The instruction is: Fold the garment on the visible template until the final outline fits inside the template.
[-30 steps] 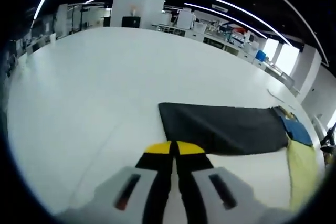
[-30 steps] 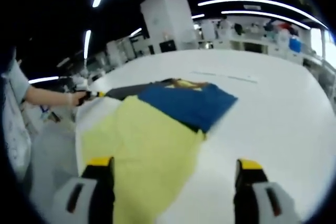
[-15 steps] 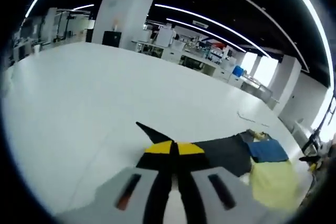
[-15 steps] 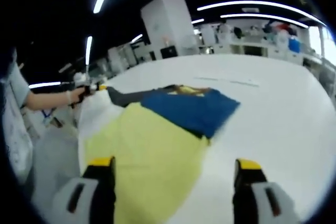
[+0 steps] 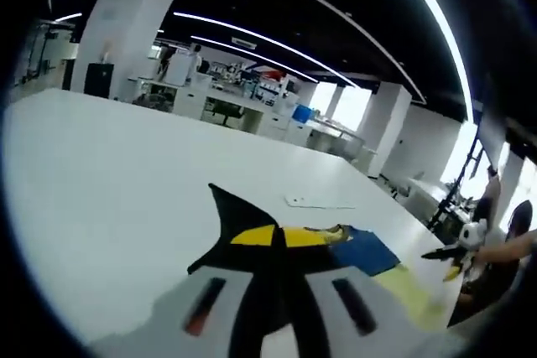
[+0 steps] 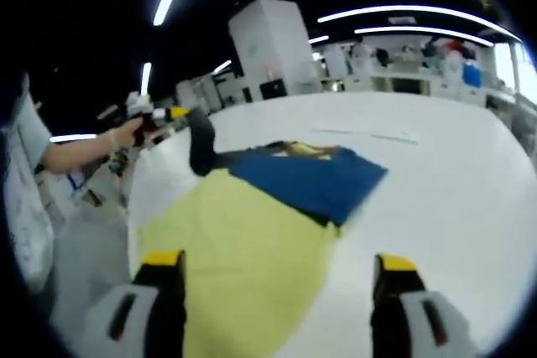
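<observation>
The garment lies on the white table (image 6: pixel 453 199) in three colour parts: yellow (image 6: pixel 243 249) nearest my right gripper, blue (image 6: pixel 315 178) in the middle, black (image 6: pixel 201 144) at the far end. My left gripper (image 5: pixel 277 236) is shut on the black part (image 5: pixel 226 220) and holds it raised off the table. In the right gripper view that left gripper (image 6: pixel 164 115) sits in a person's hand, above the table's left edge. My right gripper (image 6: pixel 277 270) stands open over the yellow part, nothing between its jaws. In the left gripper view it (image 5: pixel 457 253) shows at the far right.
A thin pale strip (image 6: pixel 369 135) lies on the table beyond the garment, also seen as a strip (image 5: pixel 315 201) in the left gripper view. Benches and shelves (image 6: pixel 394 60) stand past the table's far edge. A person's sleeve (image 6: pixel 25 136) is at the left.
My left gripper has lifted the black end of the garment from flat on the table up into the air. My right gripper has stayed open over the yellow part.
</observation>
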